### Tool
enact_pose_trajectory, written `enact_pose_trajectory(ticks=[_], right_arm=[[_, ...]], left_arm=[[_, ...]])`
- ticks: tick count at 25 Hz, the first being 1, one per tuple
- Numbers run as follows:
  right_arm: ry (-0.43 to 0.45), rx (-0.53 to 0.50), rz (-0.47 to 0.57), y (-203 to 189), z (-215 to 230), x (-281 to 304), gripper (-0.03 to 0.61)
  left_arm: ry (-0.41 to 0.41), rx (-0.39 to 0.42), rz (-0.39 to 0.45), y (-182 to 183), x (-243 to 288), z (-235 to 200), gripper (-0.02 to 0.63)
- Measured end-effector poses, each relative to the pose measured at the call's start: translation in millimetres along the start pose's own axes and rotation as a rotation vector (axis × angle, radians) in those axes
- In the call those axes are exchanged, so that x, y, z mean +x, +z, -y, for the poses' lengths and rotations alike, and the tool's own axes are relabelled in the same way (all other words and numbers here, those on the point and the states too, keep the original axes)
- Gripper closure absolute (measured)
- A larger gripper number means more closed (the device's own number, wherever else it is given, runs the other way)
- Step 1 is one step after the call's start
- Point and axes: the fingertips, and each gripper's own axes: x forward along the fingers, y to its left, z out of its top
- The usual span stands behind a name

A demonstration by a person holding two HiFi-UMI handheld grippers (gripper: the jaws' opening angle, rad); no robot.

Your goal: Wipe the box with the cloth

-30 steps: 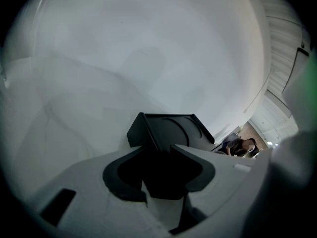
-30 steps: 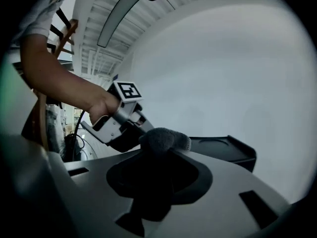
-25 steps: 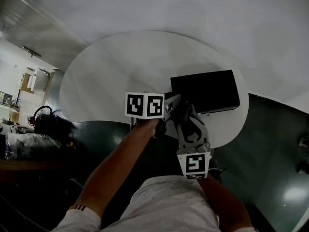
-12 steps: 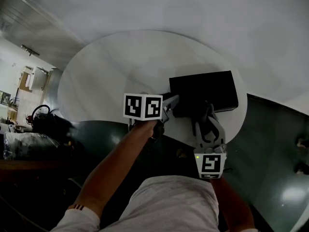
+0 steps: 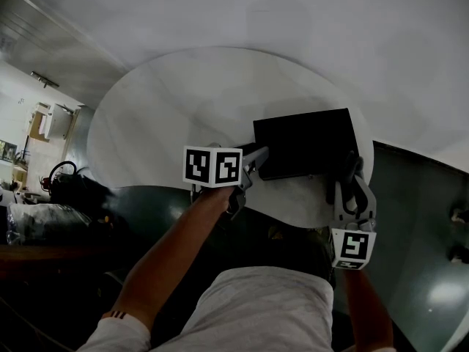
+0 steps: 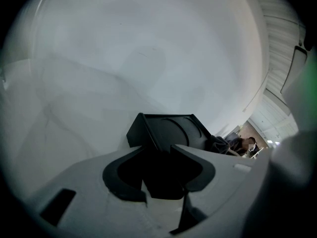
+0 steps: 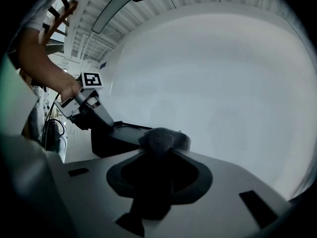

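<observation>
Round white table [image 5: 168, 116] under grey light, dark green floor [image 5: 418, 233] past its near edge.

- Box [image 5: 304, 141]: flat, black, rectangular, lying on the table's right near part, long side roughly along the rim. In the left gripper view one corner points at us, with a curved line on its top.
- Left gripper [image 5: 258, 155]: jaws closed on the box's left near corner, holding it.
- Right gripper [image 5: 350, 171]: jaws clamped on the cloth [image 7: 161, 139], a dark grey fuzzy wad bulging past the tips. It sits at the box's right near corner; we cannot tell whether cloth touches box.
- Obstructions: the right gripper's body covers that corner from the head view; the wad hides the jaw tips in its own view.
- Around: dark clutter [image 5: 66, 185] far left on the floor; a seated person [image 6: 242, 145] beyond the table.
- Change: a second ago the right gripper was beside the left one; it has travelled along the box's near edge to the right end. Left grip unchanged.
</observation>
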Motion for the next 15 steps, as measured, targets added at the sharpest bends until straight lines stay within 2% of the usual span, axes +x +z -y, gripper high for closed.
enact_pose_trajectory(ticks=[6, 11, 15], right_arm=[[0.035, -0.006, -0.011, 24.0, 12.7, -8.4, 0.483], [0.118, -0.012, 0.000, 56.6, 22.3, -4.6, 0.483], [0.206, 0.001, 0.011, 87.6, 22.3, 4.1, 0.483]], left_arm=[[0.010, 0.012, -0.010, -0.8, -2.1, 2.9, 0.457], [0.007, 0.029, -0.001, 2.6, -14.3, 6.9, 0.457], [0.006, 0.065, 0.058, 18.3, -34.8, 15.4, 0.457]])
